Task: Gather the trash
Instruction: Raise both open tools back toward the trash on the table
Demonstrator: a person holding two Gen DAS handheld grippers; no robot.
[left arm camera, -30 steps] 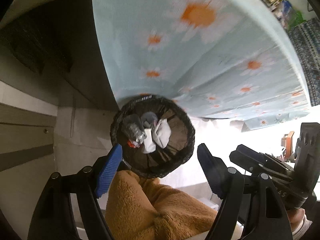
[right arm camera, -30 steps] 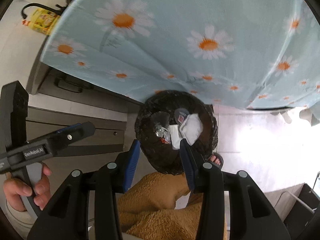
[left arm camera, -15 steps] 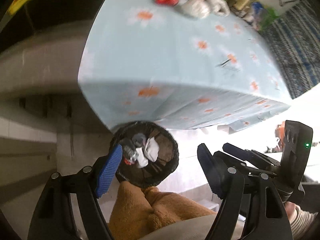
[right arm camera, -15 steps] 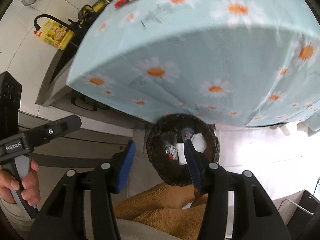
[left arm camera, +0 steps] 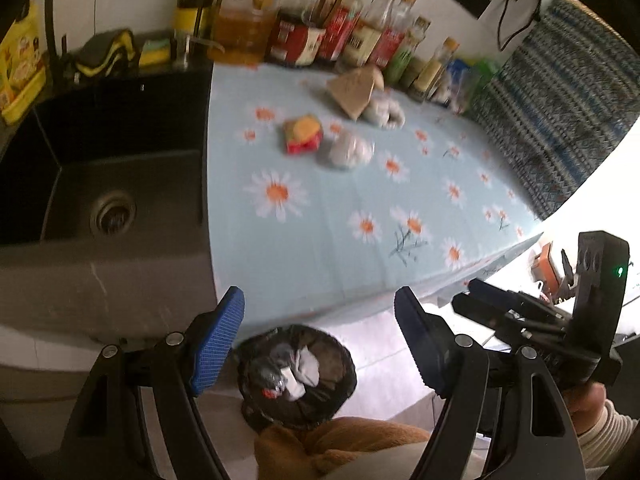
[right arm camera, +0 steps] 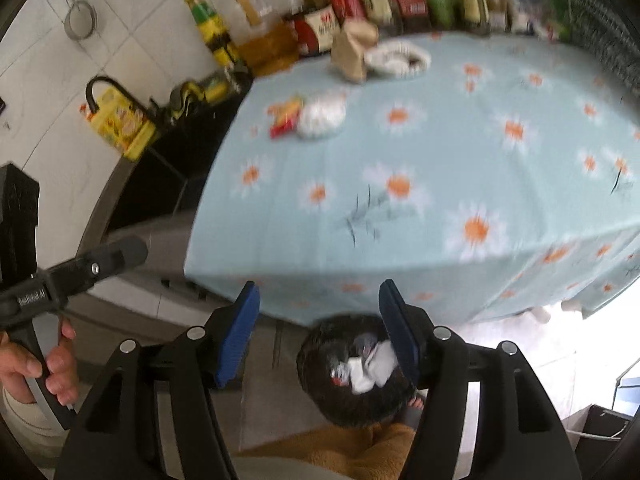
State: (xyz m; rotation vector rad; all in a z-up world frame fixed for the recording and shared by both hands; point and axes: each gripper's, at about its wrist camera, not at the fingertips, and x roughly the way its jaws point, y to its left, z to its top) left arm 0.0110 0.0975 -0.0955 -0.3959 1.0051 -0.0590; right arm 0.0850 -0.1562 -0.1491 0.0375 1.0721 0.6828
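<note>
The step in hand reads as the reach back for more trash. The trash bin [left arm camera: 297,374], on the floor below the desk [left arm camera: 320,240] edge, holds crumpled tissue and wrappers. The left gripper [left arm camera: 320,340] has its fingers spread and empty; the right gripper [right arm camera: 320,332] has its fingers opening, nothing between them. On the desk, well beyond the bin, lie a red-and-yellow snack wrapper [left arm camera: 303,134] and, just beside it, a crumpled clear plastic bag [left arm camera: 347,151]. Next, 1 gripper should probably reach over 1 of these 2 and close.
</note>
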